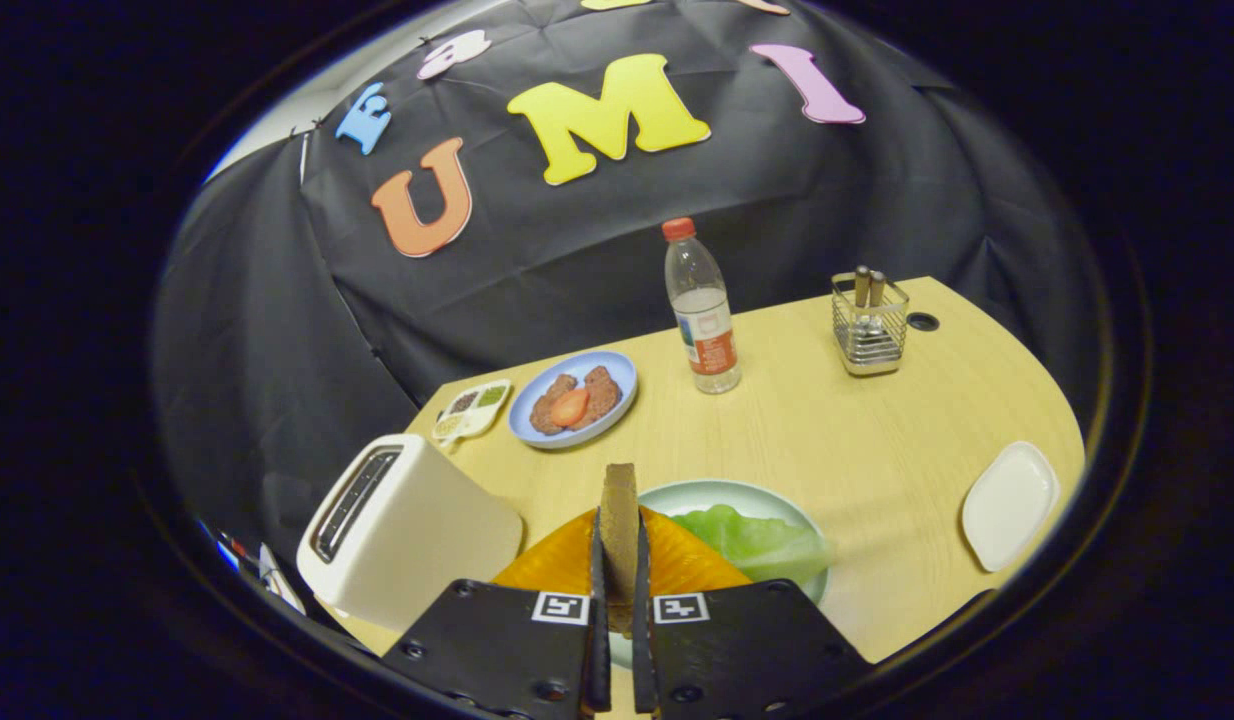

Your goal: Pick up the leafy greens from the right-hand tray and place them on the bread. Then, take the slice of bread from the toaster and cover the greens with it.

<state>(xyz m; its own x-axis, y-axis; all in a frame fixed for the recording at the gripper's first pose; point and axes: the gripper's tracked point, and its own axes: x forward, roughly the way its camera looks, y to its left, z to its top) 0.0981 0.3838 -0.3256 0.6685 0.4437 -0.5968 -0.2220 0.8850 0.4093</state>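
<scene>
My gripper [619, 525] is shut on a brown slice of bread [618, 488], held upright on its edge between both fingers. Just beyond and below the fingers lies a pale green plate [722, 487] with a leafy green [755, 542] on its right half. An orange ridged piece [555, 565] shows on both sides of the fingers, over the plate's left part. What lies under the greens is hidden. The white toaster [407, 530] stands to the left of the fingers, its slots facing up.
Further back, a blue plate [617, 372] holds brown patties and a red slice. A small seasoning tray [472, 408] sits left of it. A water bottle [702, 310] and a metal cutlery holder [869, 325] stand behind. A white dish [1010, 505] lies at the right.
</scene>
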